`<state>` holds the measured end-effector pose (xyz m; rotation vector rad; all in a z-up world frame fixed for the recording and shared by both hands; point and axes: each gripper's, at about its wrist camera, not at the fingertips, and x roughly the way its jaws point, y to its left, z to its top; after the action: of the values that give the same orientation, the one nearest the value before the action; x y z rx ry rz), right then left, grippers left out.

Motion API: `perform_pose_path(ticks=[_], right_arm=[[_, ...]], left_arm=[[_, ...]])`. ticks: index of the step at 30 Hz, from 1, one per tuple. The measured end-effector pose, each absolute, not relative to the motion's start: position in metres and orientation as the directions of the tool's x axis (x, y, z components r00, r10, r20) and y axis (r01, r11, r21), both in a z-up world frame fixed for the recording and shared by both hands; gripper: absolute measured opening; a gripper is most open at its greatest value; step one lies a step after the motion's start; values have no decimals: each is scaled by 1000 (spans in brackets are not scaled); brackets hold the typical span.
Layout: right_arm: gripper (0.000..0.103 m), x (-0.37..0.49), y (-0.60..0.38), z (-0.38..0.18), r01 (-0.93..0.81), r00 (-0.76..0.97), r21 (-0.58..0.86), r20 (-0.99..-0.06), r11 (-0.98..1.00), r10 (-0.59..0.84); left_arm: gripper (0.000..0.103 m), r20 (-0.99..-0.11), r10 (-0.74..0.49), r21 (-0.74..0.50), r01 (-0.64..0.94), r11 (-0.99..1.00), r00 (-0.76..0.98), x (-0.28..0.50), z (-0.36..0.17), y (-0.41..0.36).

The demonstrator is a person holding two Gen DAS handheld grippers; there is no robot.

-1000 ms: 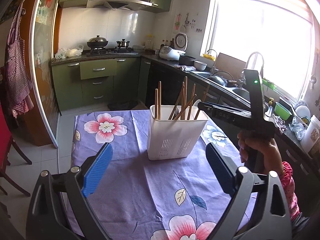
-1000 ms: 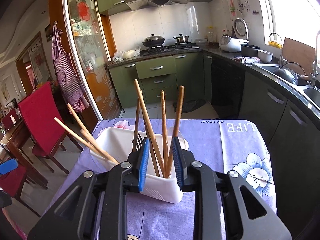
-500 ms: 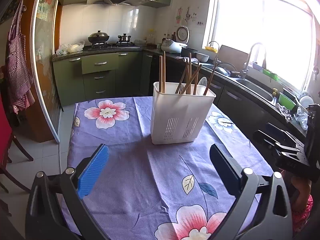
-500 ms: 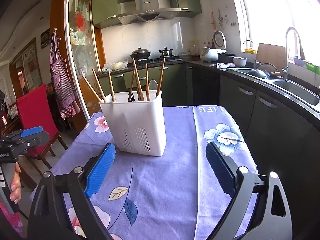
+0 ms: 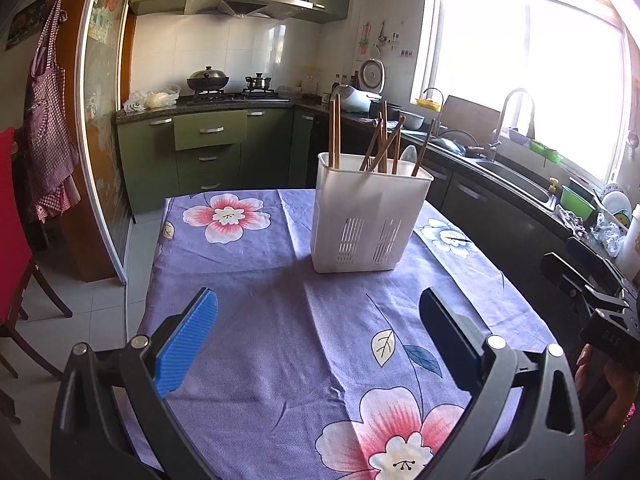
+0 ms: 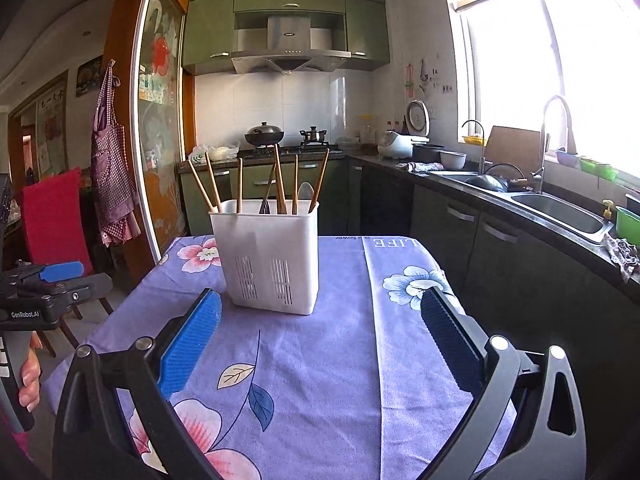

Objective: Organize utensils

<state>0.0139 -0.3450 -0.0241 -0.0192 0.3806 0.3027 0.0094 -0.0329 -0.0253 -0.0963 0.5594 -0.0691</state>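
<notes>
A white plastic utensil holder (image 5: 370, 216) stands upright on the purple flowered tablecloth (image 5: 280, 320). It holds several wooden chopsticks (image 5: 335, 130) and a pale spoon (image 5: 409, 157). It also shows in the right wrist view (image 6: 267, 254), with chopsticks (image 6: 280, 180) and a spoon (image 6: 305, 194) inside. My left gripper (image 5: 318, 332) is open and empty, low over the near part of the table. My right gripper (image 6: 320, 332) is open and empty, back from the holder. Each gripper shows at the other view's edge.
A red chair (image 6: 50, 216) stands left of the table. Dark kitchen cabinets and a sink (image 6: 560, 212) run along the right side. A stove with pots (image 5: 224, 88) is at the back. The table's right edge (image 5: 520, 292) drops beside the cabinets.
My right gripper has opened, let go of the chopsticks in the holder and pulled back. My left gripper has drawn back a little and stays open.
</notes>
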Motion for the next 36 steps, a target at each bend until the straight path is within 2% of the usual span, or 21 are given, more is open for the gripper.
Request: perform_pose_path(ticks=[11,36], right_arm=[[98,14,-347,-27,-282,877,33,-397,959,271],[98,15,-346,-24,-295,873,36,-397,955,285]], left_arm=[[96,-509,-75,-105,25,994,858,-6,-20,-32],[96,-508,-58,-115,-1,993,859,-9,-16,-27]])
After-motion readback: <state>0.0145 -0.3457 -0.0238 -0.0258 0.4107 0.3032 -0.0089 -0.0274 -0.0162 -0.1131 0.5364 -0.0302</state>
